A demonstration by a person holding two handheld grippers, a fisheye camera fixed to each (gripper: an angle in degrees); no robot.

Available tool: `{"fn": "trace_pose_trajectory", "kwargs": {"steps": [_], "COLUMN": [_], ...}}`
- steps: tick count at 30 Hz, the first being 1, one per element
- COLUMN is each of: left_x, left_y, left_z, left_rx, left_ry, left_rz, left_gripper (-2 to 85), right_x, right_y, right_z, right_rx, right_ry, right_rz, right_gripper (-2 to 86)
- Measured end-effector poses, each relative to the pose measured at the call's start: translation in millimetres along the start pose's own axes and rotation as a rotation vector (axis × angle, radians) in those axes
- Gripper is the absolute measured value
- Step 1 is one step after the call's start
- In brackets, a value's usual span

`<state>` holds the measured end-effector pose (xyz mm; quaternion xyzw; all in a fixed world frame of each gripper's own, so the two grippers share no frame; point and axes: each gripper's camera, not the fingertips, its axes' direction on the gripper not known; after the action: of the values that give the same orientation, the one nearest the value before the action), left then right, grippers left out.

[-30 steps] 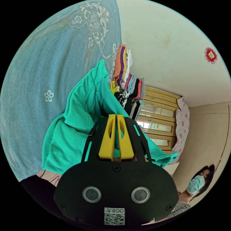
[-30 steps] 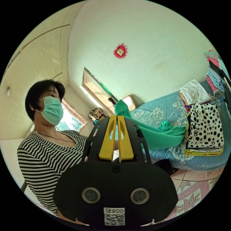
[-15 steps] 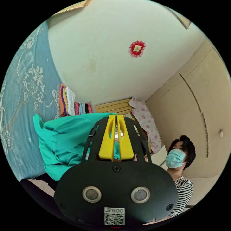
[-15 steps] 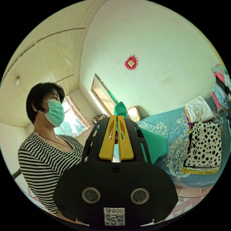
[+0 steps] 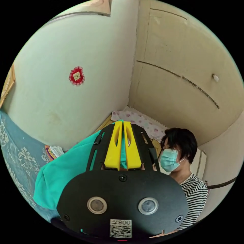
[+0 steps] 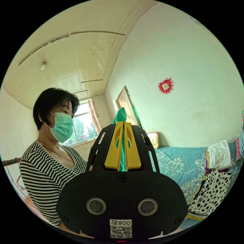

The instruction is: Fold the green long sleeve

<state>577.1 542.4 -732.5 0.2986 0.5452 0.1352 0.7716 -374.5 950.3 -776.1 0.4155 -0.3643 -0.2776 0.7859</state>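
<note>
The green long sleeve (image 5: 63, 175) is pinched between the pressed-together jaws of the left tool (image 5: 123, 124) and is draped down toward the blue bed (image 5: 12, 152). Another part of it (image 6: 121, 117) is clamped in the right tool (image 6: 123, 125), beside a person in a striped top (image 6: 48, 183).

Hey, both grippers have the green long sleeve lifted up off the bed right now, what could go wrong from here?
1. The right gripper pinches only a thin edge of the green long sleeve, a small tuft poking past the jaws; it may slip out.
2. The left gripper also grips near an edge, and the bulk hanging toward the blue bedspread could drag it loose.
3. Swinging cloth might catch the stacks of folded clothes on the bed.
</note>
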Motion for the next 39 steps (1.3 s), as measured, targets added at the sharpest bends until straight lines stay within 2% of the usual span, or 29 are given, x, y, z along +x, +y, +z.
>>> {"fn": "trace_pose_trajectory", "kwargs": {"steps": [8,20,30,36,39], "left_x": [129.9,227.4,233.0,174.6,115.0], "left_y": [-53.3,-109.1,-164.8,-218.9,-250.9], "left_z": [-3.5,-14.8,-20.4,-14.2,-9.2], "left_rx": [0.04,0.08,0.101,0.09,0.061], "left_ry": [-0.009,-0.051,-0.146,-0.257,-0.352], "left_rz": [0.217,0.403,0.504,0.472,0.395], "left_gripper": [0.5,0.6,0.7,0.6,0.6], "right_x": [-28.1,-21.2,33.9,119.4,183.4], "right_y": [-12.5,-17.8,-32.7,-48.1,-57.6], "right_z": [-7.2,14.3,59.6,118.5,159.3], "right_rx": [0.036,0.048,0.043,0.003,-0.046], "right_ry": [-0.03,-0.091,-0.087,-0.072,-0.019], "right_rz": [-0.094,-0.169,-0.212,-0.16,-0.117], "right_gripper": [0.2,0.2,0.2,0.3,0.3]}}
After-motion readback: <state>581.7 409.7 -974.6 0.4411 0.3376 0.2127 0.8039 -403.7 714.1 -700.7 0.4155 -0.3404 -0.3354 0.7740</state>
